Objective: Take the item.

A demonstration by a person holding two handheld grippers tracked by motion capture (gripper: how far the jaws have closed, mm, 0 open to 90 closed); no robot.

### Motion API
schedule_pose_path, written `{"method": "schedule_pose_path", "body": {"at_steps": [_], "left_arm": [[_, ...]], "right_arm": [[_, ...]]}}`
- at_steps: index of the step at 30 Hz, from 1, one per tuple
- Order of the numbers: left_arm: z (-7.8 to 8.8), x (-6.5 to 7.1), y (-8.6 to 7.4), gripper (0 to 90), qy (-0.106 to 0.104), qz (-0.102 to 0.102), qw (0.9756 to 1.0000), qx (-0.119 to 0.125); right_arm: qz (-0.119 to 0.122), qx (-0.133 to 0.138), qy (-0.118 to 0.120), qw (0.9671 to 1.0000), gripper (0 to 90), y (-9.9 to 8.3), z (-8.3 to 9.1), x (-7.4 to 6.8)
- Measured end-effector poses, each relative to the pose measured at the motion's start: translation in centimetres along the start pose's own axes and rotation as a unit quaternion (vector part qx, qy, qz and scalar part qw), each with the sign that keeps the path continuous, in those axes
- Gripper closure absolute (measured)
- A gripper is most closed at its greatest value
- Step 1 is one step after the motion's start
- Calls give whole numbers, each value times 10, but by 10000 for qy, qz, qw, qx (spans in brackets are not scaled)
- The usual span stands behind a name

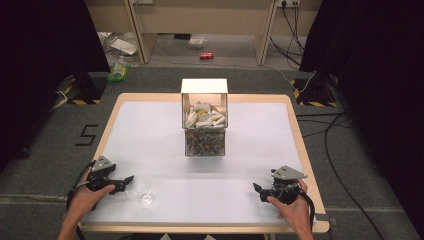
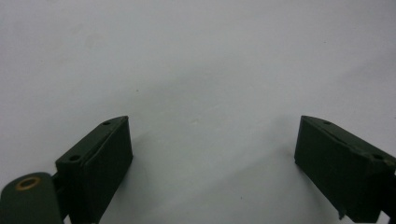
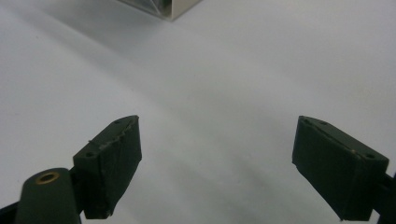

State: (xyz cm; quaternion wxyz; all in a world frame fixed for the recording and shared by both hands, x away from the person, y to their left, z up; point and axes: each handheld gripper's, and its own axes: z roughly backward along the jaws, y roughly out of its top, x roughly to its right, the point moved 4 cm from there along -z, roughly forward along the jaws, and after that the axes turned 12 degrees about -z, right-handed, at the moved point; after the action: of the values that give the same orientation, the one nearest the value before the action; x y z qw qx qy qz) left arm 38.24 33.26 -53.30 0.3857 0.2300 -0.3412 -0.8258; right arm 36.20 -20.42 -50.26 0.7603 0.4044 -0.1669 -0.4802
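A clear box (image 1: 204, 131) with a white upright lid stands at the table's middle. Pale pieces fill its upper level and greyish pieces its lower. My left gripper (image 1: 129, 180) rests at the front left on the white mat (image 1: 150, 125), pointing right; its jaws (image 2: 212, 140) stand wide apart with only bare mat between them. A small clear item (image 1: 142, 196) lies just right of its tips, apart from them. At the front right my right gripper (image 1: 256, 189) points left, open (image 3: 217, 140) and holding nothing. A corner of the box (image 3: 170, 7) shows far ahead of it.
The wooden table edge (image 1: 300, 150) frames the mat. On the floor beyond lie cables (image 1: 330, 125), a red can (image 1: 206, 56) and a green bottle (image 1: 119, 71). Dark curtains hang on both sides.
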Motion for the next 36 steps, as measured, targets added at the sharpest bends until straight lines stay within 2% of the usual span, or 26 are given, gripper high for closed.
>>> {"method": "schedule_pose_path", "body": {"at_steps": [1, 3, 7, 13, 22, 27, 30, 36], "left_arm": [[0, 0, 0, 105, 0, 0, 10000, 0], [0, 0, 0, 105, 8, -4, 10000, -1], [0, 0, 0, 104, 11, -6, 10000, -2], [0, 0, 0, 104, 11, -8, 10000, -3], [0, 0, 0, 104, 10, -8, 10000, -5], [0, 0, 0, 104, 13, -7, 10000, -2], [0, 0, 0, 103, 14, -10, 10000, 1], [0, 0, 0, 103, 15, -11, 10000, 1]], "right_arm": [[0, 0, 0, 10000, 164, 0, 0, 0], [48, 177, 61, 9998, 172, 10, 3, -7], [103, 343, 271, 9990, 181, 24, 7, -19], [264, 496, 413, 9976, 193, 43, 10, -36], [447, 779, 535, 9945, 220, 73, 17, -53], [490, 881, 551, 9934, 233, 83, 19, -58], [585, 997, 602, 9915, 236, 94, 22, -65], [599, 1120, 661, 9897, 253, 109, 25, -75]]}}
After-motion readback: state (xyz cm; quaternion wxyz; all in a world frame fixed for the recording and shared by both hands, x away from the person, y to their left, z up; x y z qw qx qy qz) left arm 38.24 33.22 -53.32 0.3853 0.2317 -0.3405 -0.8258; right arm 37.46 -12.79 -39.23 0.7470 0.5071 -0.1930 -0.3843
